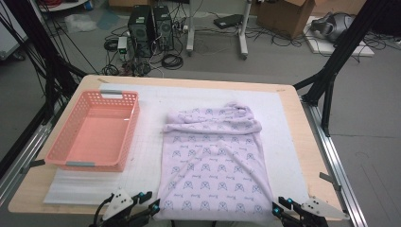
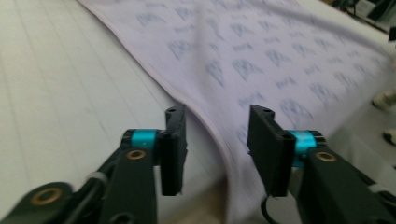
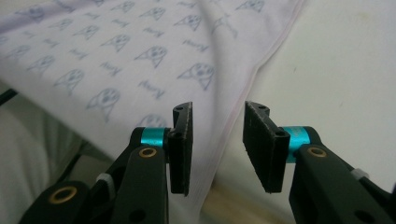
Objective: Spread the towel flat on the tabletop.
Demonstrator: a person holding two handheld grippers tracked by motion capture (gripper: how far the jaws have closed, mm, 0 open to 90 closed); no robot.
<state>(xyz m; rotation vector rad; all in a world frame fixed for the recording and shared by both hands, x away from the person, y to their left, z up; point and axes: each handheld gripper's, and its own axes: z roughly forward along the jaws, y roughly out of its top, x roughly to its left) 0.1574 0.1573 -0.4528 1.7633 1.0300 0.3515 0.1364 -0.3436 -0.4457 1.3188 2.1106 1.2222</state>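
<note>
White padded table (image 1: 142, 101): left gripper (image 1: 152, 202) and right gripper (image 1: 278, 206) spread beside lilac printed cloth (image 1: 215, 161).

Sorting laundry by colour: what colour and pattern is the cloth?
Pale lilac cloth with small repeated blue-grey prints, clearest in the right gripper view.

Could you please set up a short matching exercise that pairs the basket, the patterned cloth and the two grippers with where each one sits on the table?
Things:
1. pink basket
2. lilac cloth
3. left gripper
4. right gripper

Places:
A. at the cloth's near right corner, jaws apart
B. on the left of the white mat, with nothing in it
C. at the cloth's near left corner, jaws apart
D. spread over the middle of the mat, far end bunched

Pairs: 1-B, 2-D, 3-C, 4-A
</note>
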